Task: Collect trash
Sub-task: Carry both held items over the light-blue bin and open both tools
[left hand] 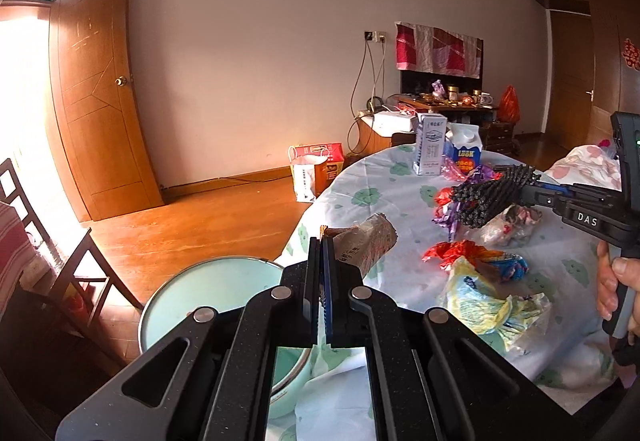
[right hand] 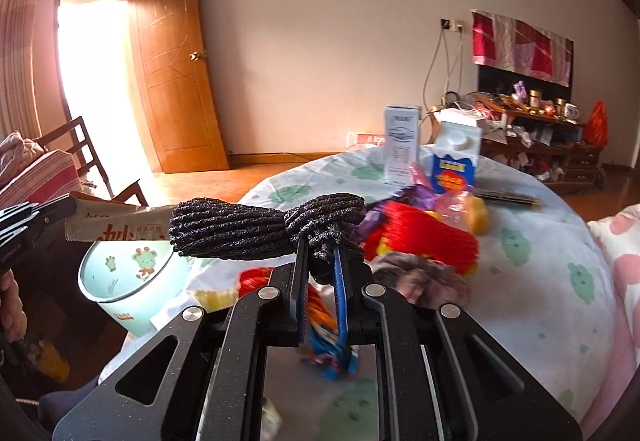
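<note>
My left gripper (left hand: 322, 241) is shut on a brown paper wrapper (left hand: 366, 243), held over the table edge just right of the pale green trash bin (left hand: 200, 293). The wrapper (right hand: 120, 223) and the bin (right hand: 132, 281) also show at the left of the right wrist view. My right gripper (right hand: 320, 245) is shut on a bundle of black cord (right hand: 264, 229), held above the table; it shows in the left wrist view (left hand: 494, 195) too. Loose wrappers lie on the round table: red (left hand: 456, 253), yellow-white (left hand: 484, 301), clear plastic (left hand: 508, 225) and purple (left hand: 450, 215).
A white carton (left hand: 429, 143) and a blue milk carton (left hand: 464, 151) stand at the table's far side. The table has a white cloth with green prints (left hand: 360, 197). A dark wooden chair (left hand: 60, 261) is at left. A paper bag (left hand: 316, 171) sits on the wood floor.
</note>
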Action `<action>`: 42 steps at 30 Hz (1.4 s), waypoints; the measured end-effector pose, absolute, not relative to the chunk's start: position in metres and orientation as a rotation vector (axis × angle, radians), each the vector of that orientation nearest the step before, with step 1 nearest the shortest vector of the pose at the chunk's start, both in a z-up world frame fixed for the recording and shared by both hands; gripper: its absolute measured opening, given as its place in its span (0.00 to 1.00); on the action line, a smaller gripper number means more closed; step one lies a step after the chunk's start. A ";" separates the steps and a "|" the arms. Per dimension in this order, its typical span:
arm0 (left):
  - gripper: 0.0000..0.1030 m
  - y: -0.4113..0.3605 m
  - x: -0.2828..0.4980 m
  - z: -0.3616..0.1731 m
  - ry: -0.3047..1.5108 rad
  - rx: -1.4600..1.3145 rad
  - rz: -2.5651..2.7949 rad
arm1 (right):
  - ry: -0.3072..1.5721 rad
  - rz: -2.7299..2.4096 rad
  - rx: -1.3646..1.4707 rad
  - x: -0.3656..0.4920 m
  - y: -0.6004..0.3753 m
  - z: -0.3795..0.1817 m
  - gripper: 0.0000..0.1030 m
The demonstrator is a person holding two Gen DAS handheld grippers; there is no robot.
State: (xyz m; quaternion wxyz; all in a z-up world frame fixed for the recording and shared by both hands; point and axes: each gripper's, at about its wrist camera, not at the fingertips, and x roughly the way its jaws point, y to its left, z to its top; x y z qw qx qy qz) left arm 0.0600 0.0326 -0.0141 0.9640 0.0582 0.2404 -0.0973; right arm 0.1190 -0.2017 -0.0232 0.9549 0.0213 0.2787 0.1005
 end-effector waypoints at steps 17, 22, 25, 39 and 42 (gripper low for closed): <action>0.01 0.095 0.073 -0.034 0.532 0.088 -0.040 | 0.614 0.329 -0.039 0.173 -0.105 -0.035 0.12; 0.01 0.108 0.074 -0.037 0.546 0.083 -0.006 | 0.628 0.354 -0.055 0.184 -0.085 -0.039 0.12; 0.01 0.115 0.075 -0.038 0.555 0.077 0.015 | 0.636 0.367 -0.065 0.189 -0.073 -0.042 0.12; 0.01 0.149 0.086 -0.051 0.597 0.043 0.097 | 0.683 0.393 -0.136 0.208 -0.035 -0.056 0.12; 0.01 0.153 0.087 -0.054 0.606 0.041 0.105 | 0.691 0.396 -0.152 0.211 -0.030 -0.057 0.12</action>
